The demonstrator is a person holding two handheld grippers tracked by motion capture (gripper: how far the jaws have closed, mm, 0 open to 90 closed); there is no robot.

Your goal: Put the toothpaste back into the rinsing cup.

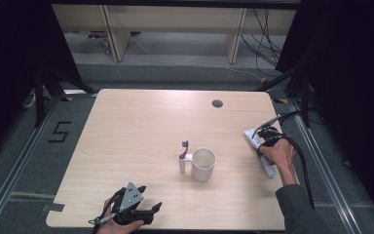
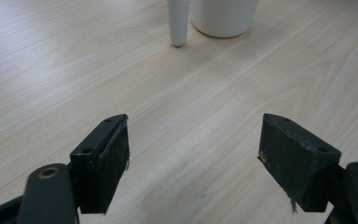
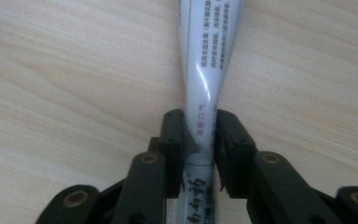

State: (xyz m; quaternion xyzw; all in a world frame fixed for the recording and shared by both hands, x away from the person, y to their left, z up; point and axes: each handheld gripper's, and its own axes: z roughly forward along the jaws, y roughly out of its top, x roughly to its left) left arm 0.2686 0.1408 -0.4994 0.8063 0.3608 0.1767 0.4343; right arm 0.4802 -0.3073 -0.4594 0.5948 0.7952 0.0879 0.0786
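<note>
High view footage showed a pale wooden table with a white mug near its middle, a toothbrush standing at the mug's left side, apparently propped by the handle, and a white toothpaste tube lying close to the right edge. The right gripper was seen over that tube, held by a hand coming in from the near right. From the right gripper view, the tube was caught between the two black jaws, whose pads were pressed against its flattened sides, so the tool was clamped on the tube while the tube lay on the wood. The left gripper was held at the near edge, and in the left gripper view its jaws were spread wide apart with nothing between them, pointed toward the mug and the toothbrush handle. Several risks could be judged from this. The grip was taken on a narrow, glossy part of a soft tube, so it might slip or swing once lifted. Paste might be forced out by a hard squeeze if the cap were loose. Being near the table edge, the tube could be knocked to the floor by a careless pull.
</note>
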